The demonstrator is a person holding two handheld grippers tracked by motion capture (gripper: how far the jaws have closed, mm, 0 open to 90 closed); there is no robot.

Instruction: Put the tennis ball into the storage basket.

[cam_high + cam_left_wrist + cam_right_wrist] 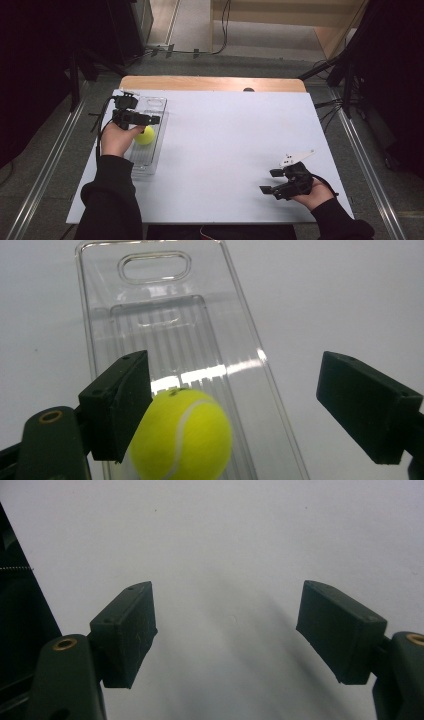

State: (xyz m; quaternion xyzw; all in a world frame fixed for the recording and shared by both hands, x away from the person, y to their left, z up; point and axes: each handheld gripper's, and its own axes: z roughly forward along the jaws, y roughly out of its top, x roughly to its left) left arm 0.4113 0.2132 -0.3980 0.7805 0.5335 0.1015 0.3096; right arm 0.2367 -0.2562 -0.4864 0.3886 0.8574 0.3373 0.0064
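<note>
White desk (225, 150): left gripper (235, 405) fingers wide apart, one pad touching tennis ball (182, 437) in clear tray (150, 300); right gripper (227, 630) fingers apart, empty.

Black sleeves, both arms. Left gripper (142, 119), right gripper (273, 181): black w/ blocky pads, brass rivets, black cables.

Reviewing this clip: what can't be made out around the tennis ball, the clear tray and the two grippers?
- Tennis ball: underside cut off by the left gripper view's bottom edge; contact with the left jaw is uncertain.
- Clear tray: near end hidden behind the person's left hand in the high view.
- Left gripper: its body sits outside the frame.
- Right gripper: the table beyond its jaws looks blurred.
</note>
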